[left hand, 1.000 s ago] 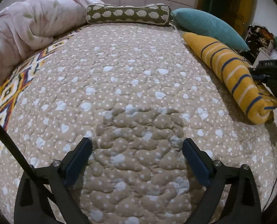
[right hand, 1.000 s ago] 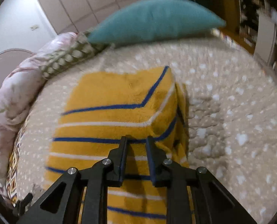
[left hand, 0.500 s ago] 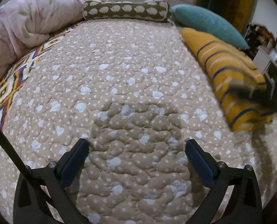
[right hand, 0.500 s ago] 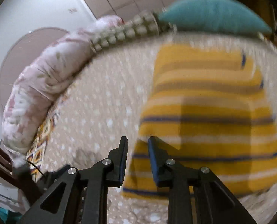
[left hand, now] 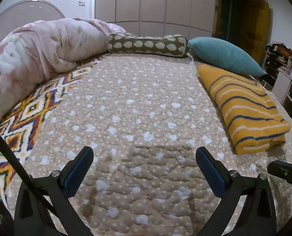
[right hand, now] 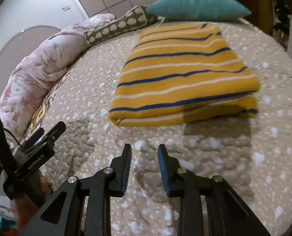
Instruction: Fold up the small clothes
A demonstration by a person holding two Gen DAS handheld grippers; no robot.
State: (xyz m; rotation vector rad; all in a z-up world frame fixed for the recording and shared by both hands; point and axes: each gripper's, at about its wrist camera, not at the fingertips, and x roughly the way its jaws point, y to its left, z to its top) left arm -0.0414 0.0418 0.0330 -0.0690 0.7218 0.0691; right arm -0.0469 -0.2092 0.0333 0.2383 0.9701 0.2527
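A folded yellow garment with blue and white stripes lies flat on the beige dotted quilt, at the right side of the bed below the teal pillow. My left gripper hangs wide open over bare quilt, well left of the garment. My right gripper is short of the garment's near edge; its jaws are opening with nothing between them. Its tip shows at the right edge of the left wrist view. The left gripper appears at the left of the right wrist view.
A teal pillow and a green spotted bolster line the head of the bed. A pink floral duvet is bunched along the left. Furniture with clutter stands right of the bed.
The right gripper let go of the striped garment, pulled back from it toward the near edge and spread its jaws. The left gripper tilted up a little, still open.
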